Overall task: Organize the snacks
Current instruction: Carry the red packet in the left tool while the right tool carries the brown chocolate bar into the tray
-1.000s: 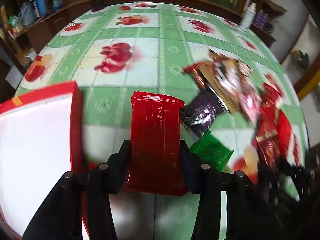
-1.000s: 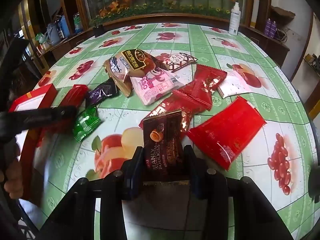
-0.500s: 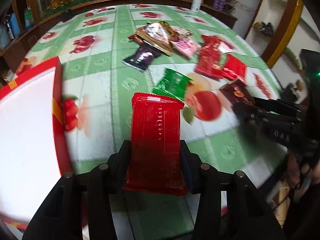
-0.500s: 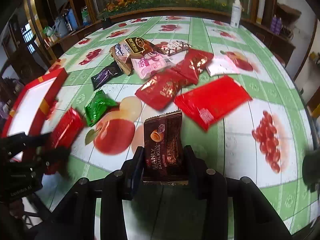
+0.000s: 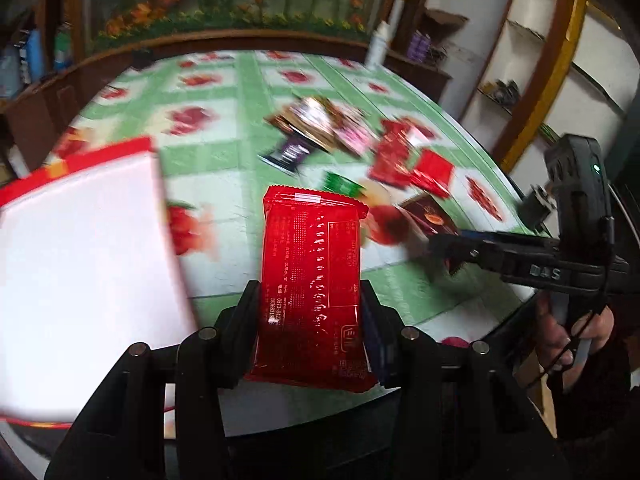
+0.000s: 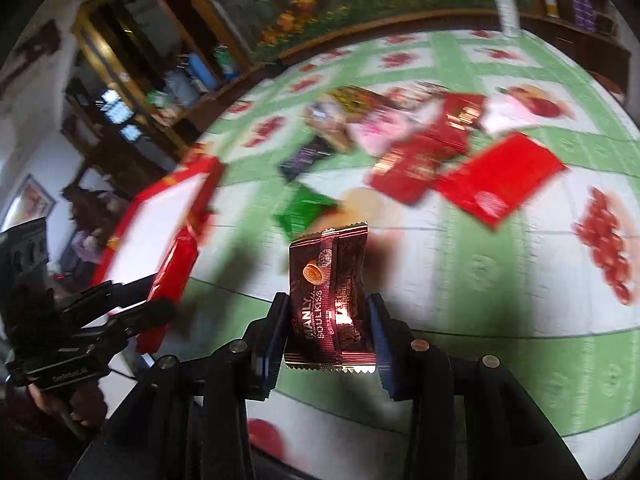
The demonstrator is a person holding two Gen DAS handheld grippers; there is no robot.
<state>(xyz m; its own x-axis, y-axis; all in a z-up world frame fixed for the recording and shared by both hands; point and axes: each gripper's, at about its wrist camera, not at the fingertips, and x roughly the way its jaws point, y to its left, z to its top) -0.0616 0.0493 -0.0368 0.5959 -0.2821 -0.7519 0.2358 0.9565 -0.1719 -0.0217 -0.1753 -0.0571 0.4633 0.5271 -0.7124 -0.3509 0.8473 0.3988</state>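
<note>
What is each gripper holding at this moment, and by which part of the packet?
The left gripper clamps the red snack packet by its lower side edges. The right gripper clamps the dark brown packet the same way, near its bottom seam.

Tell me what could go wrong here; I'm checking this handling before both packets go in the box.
The left hand-held gripper pinches only the lower end of the red packet, so it could swing or slip. The right hand-held gripper squeezes the brown packet, perhaps crushing it. Both are close together near the red box and might collide.
</note>
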